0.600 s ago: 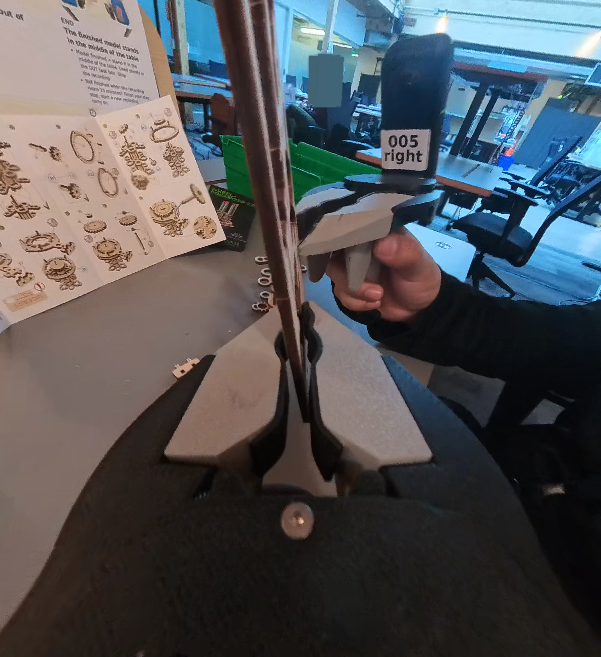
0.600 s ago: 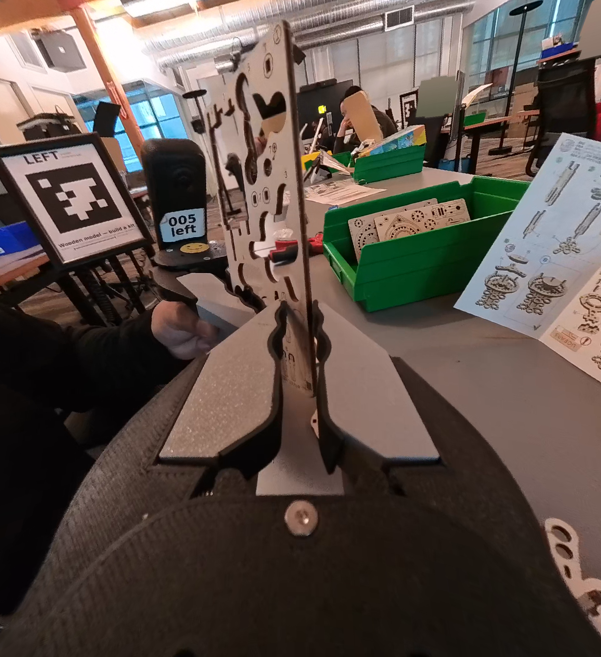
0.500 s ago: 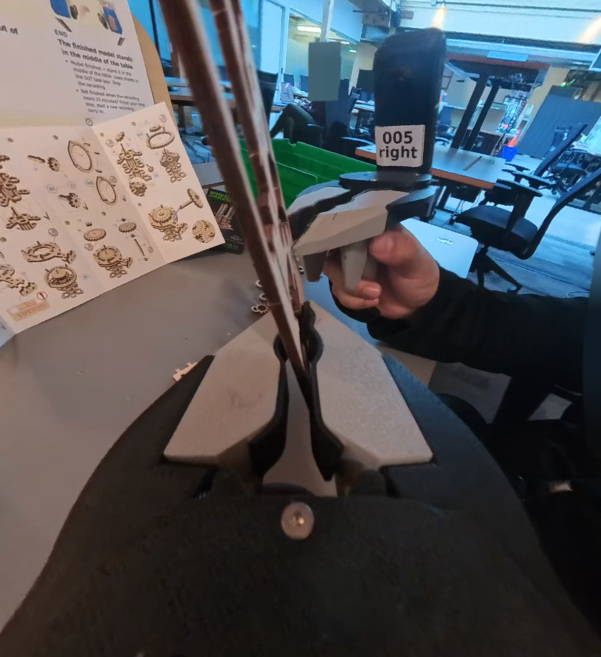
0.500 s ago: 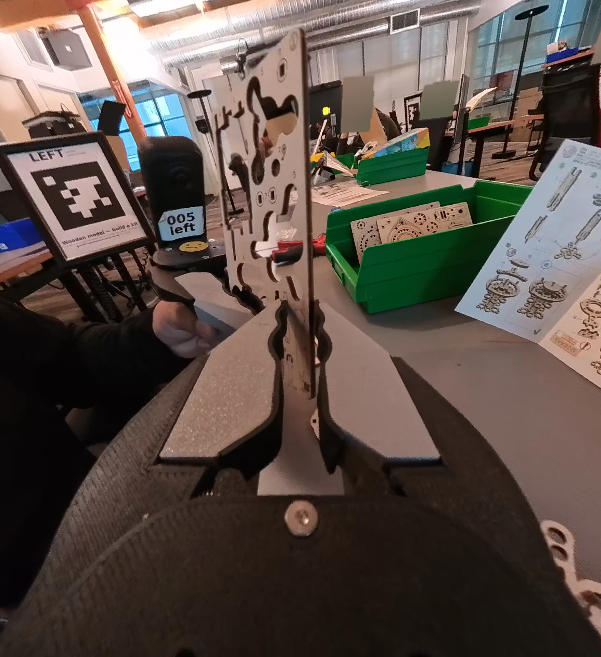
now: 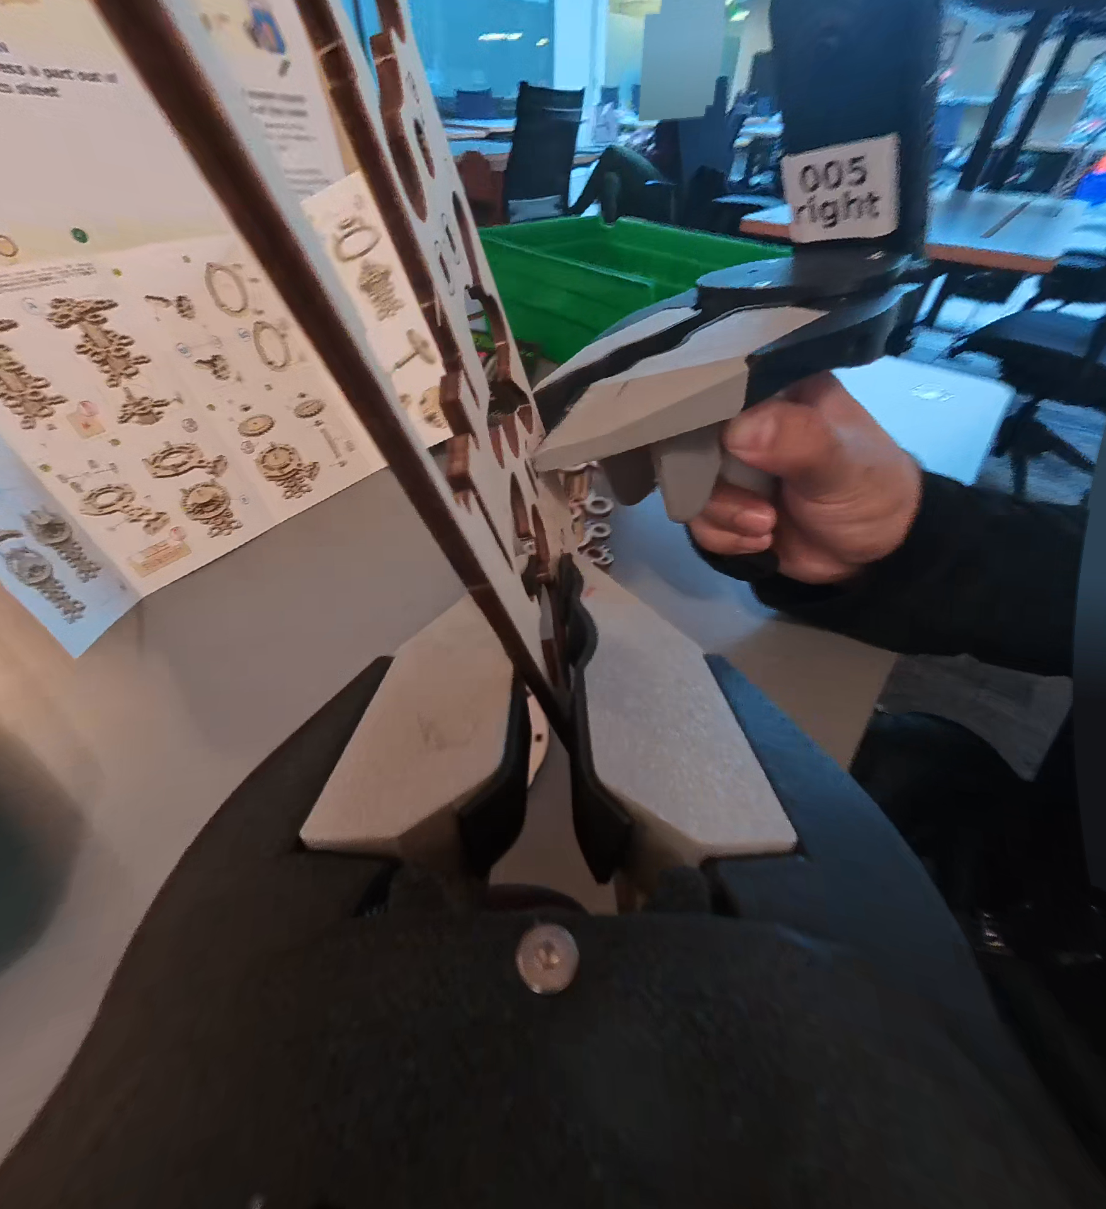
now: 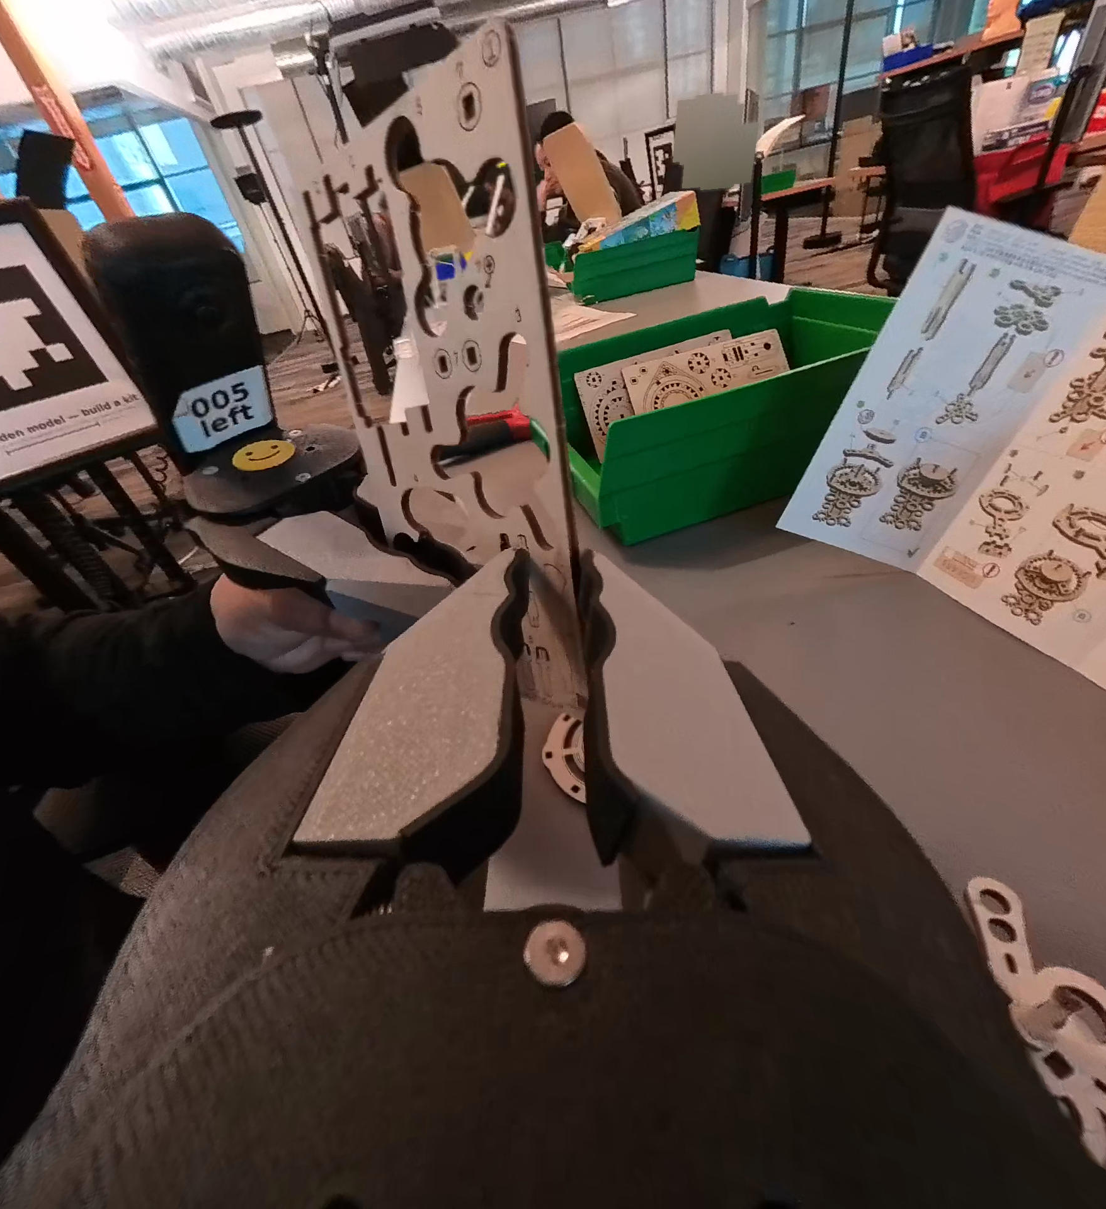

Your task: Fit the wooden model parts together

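A thin wooden sheet (image 6: 527, 196) with many punched-out holes stands upright between both grippers. My right gripper (image 6: 553, 579) is shut on its lower edge. My left gripper (image 5: 547, 621) is shut on the same sheet (image 5: 315, 314), which leans up and to the left and shows nearly edge-on. The right gripper (image 5: 540, 425) touches the sheet from the right in the left wrist view. The left gripper (image 6: 432, 556) shows behind the sheet in the right wrist view. A small round wooden part (image 6: 567, 759) lies on the table below my right fingers.
A folded instruction sheet (image 5: 144, 405) stands on the grey table, also in the right wrist view (image 6: 1028, 490). A green bin (image 6: 701, 458) holds more wooden sheets. A pale wooden assembly (image 6: 1074, 1047) lies near right. Small loose parts (image 5: 593, 517) lie mid-table. A framed marker sign (image 6: 14, 340) stands left. Left and right tips are no more than a few centimetres apart.
The sheet has tilted further to the left in the left wrist view. The two grippers have come closer together. The round part now shows under my right fingers.
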Tool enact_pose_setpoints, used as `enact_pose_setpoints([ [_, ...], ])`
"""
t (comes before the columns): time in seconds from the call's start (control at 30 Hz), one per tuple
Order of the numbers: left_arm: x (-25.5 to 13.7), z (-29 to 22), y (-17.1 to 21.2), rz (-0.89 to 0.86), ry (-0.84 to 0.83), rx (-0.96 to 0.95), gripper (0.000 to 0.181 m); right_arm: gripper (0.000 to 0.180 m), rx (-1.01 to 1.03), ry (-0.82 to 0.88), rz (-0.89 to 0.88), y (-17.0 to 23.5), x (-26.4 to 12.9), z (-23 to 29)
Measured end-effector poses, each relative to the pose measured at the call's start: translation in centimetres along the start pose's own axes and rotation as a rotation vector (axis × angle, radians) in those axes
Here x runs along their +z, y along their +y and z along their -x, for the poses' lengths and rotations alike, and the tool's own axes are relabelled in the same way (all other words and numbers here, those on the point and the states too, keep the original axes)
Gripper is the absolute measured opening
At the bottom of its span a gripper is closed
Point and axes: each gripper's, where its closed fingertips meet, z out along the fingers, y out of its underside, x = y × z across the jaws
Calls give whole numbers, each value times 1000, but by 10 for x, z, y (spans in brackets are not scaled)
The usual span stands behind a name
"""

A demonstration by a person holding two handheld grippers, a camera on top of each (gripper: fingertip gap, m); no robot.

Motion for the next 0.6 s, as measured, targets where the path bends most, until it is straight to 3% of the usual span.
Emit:
enact_pose_setpoints([
  [0.27, 3, 7, 4, 15, -114, 105, 3, 13, 166, -65, -38, 1, 2, -5],
  [0.37, 3, 8, 4, 9, -96, 91, 2, 14, 197, -105, -69, -2, 3, -4],
  [0.5, 3, -3, -2, -60, 70, -91, 1, 10, 196, -208, -118, -13, -2, 8],
  [0.6, 5, -5, -1, -67, 101, -144, 1, 9, 171, -204, -103, -12, -3, 9],
])
